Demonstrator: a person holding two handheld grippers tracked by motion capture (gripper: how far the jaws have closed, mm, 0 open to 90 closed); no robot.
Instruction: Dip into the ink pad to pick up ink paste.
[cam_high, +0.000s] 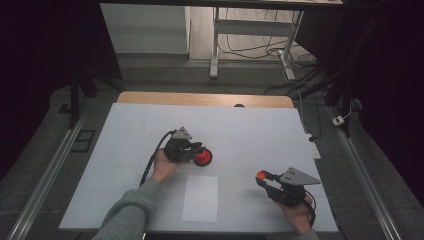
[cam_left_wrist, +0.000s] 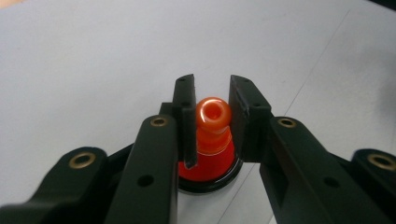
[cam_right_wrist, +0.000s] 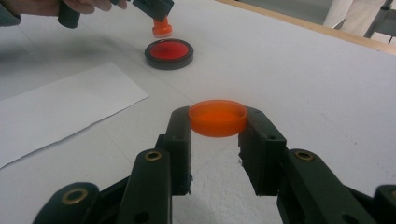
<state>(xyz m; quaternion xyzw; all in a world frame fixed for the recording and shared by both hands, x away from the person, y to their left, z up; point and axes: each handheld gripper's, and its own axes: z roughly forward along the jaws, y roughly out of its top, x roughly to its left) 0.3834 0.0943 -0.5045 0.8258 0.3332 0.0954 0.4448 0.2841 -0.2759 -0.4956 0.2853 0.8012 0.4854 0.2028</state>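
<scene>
The left claw (cam_left_wrist: 211, 109) grips a glossy orange stamp (cam_left_wrist: 213, 116) above its red pad (cam_right_wrist: 169, 52); the right claw (cam_right_wrist: 218, 122) clasps an orange lid (cam_right_wrist: 218, 117) over the white tabletop (cam_high: 250, 130).

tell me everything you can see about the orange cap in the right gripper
The orange cap is a shallow round lid of glossy, slightly see-through plastic, with a low straight wall and its open side facing up. The right gripper is shut on it, one black jaw on each side of its wall, holding it level above the white table. In the high view it shows as a small orange dot at the jaw tips.
</scene>
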